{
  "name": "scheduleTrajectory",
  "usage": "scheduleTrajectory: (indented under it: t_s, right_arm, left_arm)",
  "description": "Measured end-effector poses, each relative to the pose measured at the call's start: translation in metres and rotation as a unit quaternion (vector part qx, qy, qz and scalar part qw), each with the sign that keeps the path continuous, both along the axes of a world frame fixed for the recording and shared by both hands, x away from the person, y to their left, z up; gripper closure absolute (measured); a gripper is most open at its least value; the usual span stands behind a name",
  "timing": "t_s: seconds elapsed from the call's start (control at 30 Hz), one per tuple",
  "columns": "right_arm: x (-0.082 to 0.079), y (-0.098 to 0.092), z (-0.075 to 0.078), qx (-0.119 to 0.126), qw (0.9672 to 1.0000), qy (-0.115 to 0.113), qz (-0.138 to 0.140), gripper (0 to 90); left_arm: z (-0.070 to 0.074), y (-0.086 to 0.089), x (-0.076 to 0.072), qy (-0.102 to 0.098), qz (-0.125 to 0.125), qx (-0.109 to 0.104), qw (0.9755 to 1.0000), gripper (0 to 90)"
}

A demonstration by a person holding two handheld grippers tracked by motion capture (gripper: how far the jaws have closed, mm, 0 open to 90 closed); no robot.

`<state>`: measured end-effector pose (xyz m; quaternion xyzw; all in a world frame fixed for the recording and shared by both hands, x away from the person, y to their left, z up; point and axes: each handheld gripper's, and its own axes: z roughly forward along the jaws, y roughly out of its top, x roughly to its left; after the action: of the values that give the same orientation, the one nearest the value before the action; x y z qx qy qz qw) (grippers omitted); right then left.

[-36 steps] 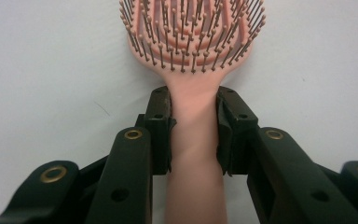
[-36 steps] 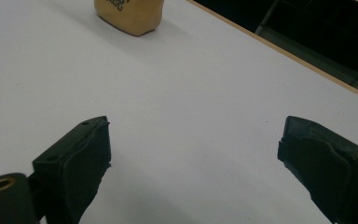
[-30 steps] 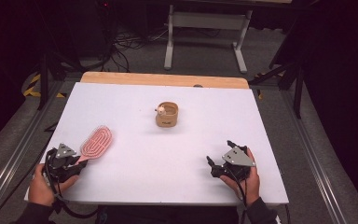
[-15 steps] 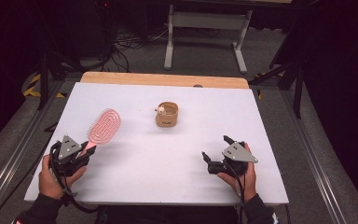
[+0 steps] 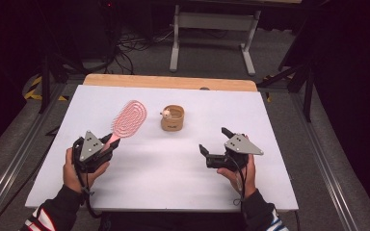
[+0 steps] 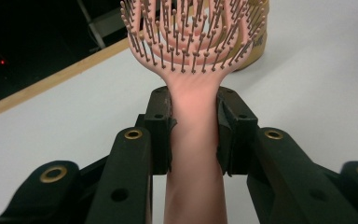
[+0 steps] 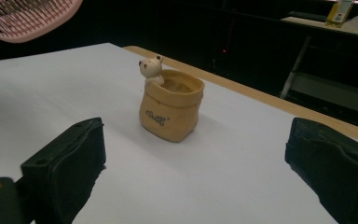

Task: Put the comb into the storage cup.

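My left gripper (image 5: 107, 143), at the lower left of the high view, clamps the handle of the pink oval bristle hairbrush (image 5: 129, 118), lifted toward centre. My right gripper (image 5: 213, 144), lower right, has just been opening, nothing between its jaws, facing the tan bag-shaped ceramic pot (image 5: 173, 118).

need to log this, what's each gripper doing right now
left gripper: shut on the pink hairbrush handle.
right gripper: open, holding nothing, jaws just been opening.
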<state>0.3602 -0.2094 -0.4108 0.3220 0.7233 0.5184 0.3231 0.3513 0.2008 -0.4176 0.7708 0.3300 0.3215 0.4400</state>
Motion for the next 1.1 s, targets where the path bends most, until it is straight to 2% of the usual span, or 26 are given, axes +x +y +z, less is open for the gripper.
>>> scheduleTrajectory:
  t_s: [0.03, 0.13, 0.3, 0.43, 0.63, 0.67, 0.7, 0.73, 0.77, 0.97, 1.1]
  right_arm:
    - [0.004, 0.004, 0.004, 0.008, 1.0000, -0.001, 0.005, 5.4]
    - [0.008, 0.007, 0.007, 0.009, 0.9999, -0.003, 0.007, 5.2]
    - [0.017, 0.015, 0.016, 0.030, 0.9991, -0.005, 0.028, 4.8]
    - [0.020, 0.023, 0.026, 0.018, 0.9987, -0.012, 0.046, 4.2]
    - [0.022, 0.035, 0.038, 0.025, 0.9973, -0.007, 0.069, 3.1]
    - [0.022, 0.041, 0.042, 0.028, 0.9962, 0.007, 0.082, 3.1]
    - [0.022, 0.041, 0.042, 0.028, 0.9962, 0.007, 0.082, 3.1]
    - [0.021, 0.048, 0.045, 0.031, 0.9945, 0.021, 0.098, 3.1]
    - [0.020, 0.051, 0.046, 0.032, 0.9940, 0.024, 0.102, 3.6]
    - [0.019, 0.063, 0.047, 0.038, 0.9929, 0.034, 0.108, 4.9]
    - [0.020, 0.070, 0.046, 0.057, 0.9911, 0.040, 0.113, 5.8]
  left_arm:
    - [0.000, -0.002, 0.000, -0.005, -0.002, -0.004, 1.0000, 69.4]
    - [0.001, -0.010, 0.002, -0.015, -0.010, -0.008, 0.9998, 69.4]
    - [0.005, -0.020, 0.005, -0.021, -0.022, -0.012, 0.9995, 69.4]
    - [0.009, -0.027, 0.005, -0.029, -0.027, -0.025, 0.9989, 69.4]
    - [0.011, -0.038, 0.006, -0.042, -0.036, -0.039, 0.9977, 69.4]
    - [0.011, -0.040, 0.007, -0.044, -0.036, -0.041, 0.9976, 69.4]
    - [0.011, -0.042, 0.007, -0.047, -0.037, -0.045, 0.9972, 69.4]
    - [0.009, -0.047, 0.007, -0.050, -0.041, -0.054, 0.9964, 69.4]
    - [0.009, -0.050, 0.006, -0.049, -0.044, -0.053, 0.9964, 69.4]
    - [0.005, -0.065, 0.001, -0.057, -0.060, -0.050, 0.9953, 69.4]
    - [0.001, -0.077, -0.002, -0.055, -0.075, -0.048, 0.9945, 69.4]
